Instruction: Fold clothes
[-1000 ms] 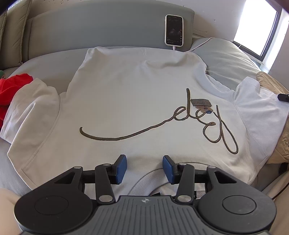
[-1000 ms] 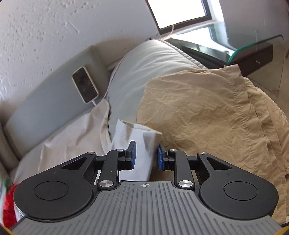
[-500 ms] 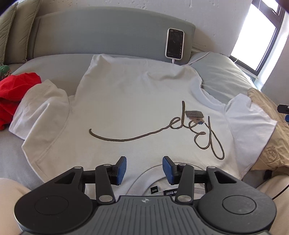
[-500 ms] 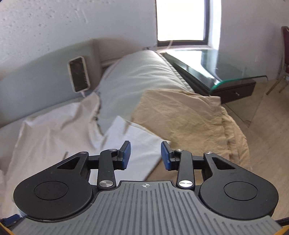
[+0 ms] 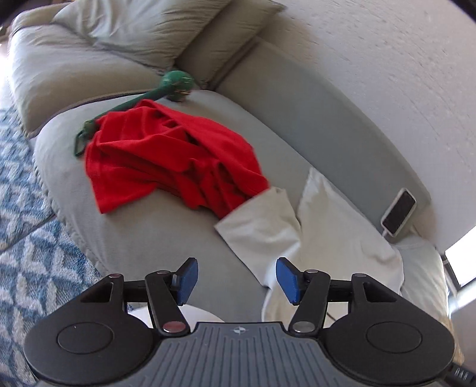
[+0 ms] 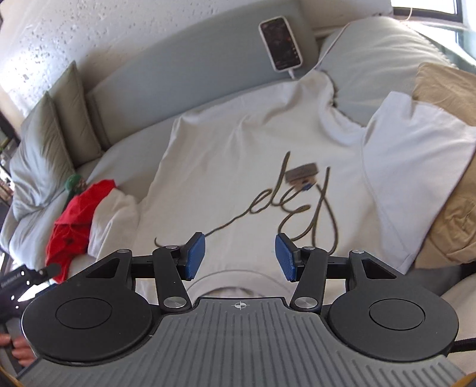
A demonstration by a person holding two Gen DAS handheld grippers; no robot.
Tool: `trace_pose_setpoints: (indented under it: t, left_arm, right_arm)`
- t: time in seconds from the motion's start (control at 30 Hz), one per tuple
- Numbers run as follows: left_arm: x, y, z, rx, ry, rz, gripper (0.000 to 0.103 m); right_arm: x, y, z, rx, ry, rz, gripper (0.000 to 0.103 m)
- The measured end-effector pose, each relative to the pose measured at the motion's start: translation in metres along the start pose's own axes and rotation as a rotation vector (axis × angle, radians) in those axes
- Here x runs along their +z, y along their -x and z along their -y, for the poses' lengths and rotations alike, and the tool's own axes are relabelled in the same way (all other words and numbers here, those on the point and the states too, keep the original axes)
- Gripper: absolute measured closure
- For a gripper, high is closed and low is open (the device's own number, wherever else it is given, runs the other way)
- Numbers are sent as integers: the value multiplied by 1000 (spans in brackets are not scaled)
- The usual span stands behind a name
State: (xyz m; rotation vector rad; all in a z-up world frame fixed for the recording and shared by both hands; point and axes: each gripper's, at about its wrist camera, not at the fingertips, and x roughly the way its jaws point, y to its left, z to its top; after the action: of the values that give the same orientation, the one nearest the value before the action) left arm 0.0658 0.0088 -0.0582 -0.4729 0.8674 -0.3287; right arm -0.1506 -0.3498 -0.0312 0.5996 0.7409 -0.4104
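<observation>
A white T-shirt (image 6: 238,148) with brown script lies flat, front up, on the grey sofa seat (image 6: 131,148). Its collar sits just under my right gripper (image 6: 238,257), whose jaws are opening with nothing between them. The shirt's right sleeve (image 6: 416,154) rests on a tan garment (image 6: 446,214). In the left wrist view my left gripper (image 5: 235,277) hovers over bare seat beside the shirt's left sleeve (image 5: 261,226); its jaws are opening too and hold nothing. A crumpled red garment (image 5: 172,160) lies beyond that sleeve.
A phone (image 6: 281,43) leans on the sofa back with a cable. A green object (image 5: 175,82) sits behind the red garment, near the cushions (image 5: 134,26). A blue patterned rug (image 5: 23,208) lies beyond the sofa's edge. A hand (image 6: 17,348) shows at the lower left.
The left view has swung from the shirt's collar over to its left sleeve and the red garment. The right view has swung from the tan garment to the shirt's front. Both jaws stand wider.
</observation>
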Motion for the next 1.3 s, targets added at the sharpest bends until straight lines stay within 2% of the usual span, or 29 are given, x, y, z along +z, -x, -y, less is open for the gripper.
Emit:
trace_pose_setpoints:
  t: [0.13, 0.27, 0.37, 0.5, 0.7, 0.8, 0.83, 0.9, 0.93, 1.03, 1.1, 1.2, 1.3]
  left_arm:
    - [18, -38, -23, -44, 99, -33, 53]
    - [28, -76, -33, -54, 116, -94, 54]
    - [31, -91, -33, -110, 103, -106, 54]
    - [39, -112, -28, -203, 63, -191, 53]
    - [48, -126, -23, -198, 30, -227, 55]
    - [49, -124, -15, -160, -23, -236, 77]
    - [49, -123, -14, -163, -41, -244, 89]
    - [49, -120, -9, -181, -80, -250, 96]
    - [49, -115, -4, -182, -116, -232, 101]
    - [50, -94, 17, -175, -249, -144, 102]
    - [50, -75, 36, -177, -368, -48, 102]
    - [46, -56, 58, -100, -524, 54, 102]
    - [48, -60, 59, 3, -566, 48, 102]
  right_arm:
    - [-3, -1, -11, 18, 43, -15, 49]
    - [-2, 6, -13, 32, 66, -3, 49]
    - [-4, 10, -11, 25, 71, 0, 49]
    - [-6, 12, -5, 14, 43, 18, 49]
    - [-7, 12, -12, 41, 52, 18, 49]
    - [-9, 15, -15, 51, 67, 30, 49]
    - [-9, 15, -15, 52, 67, 30, 49]
    - [-8, 15, -14, 51, 61, 30, 49]
    - [-8, 15, -14, 50, 57, 29, 49]
    - [-8, 15, -12, 51, 49, 25, 49]
    - [-9, 14, -11, 51, 46, 23, 49]
    - [-9, 15, -12, 50, 46, 25, 49]
    - [-9, 16, -12, 50, 46, 28, 49]
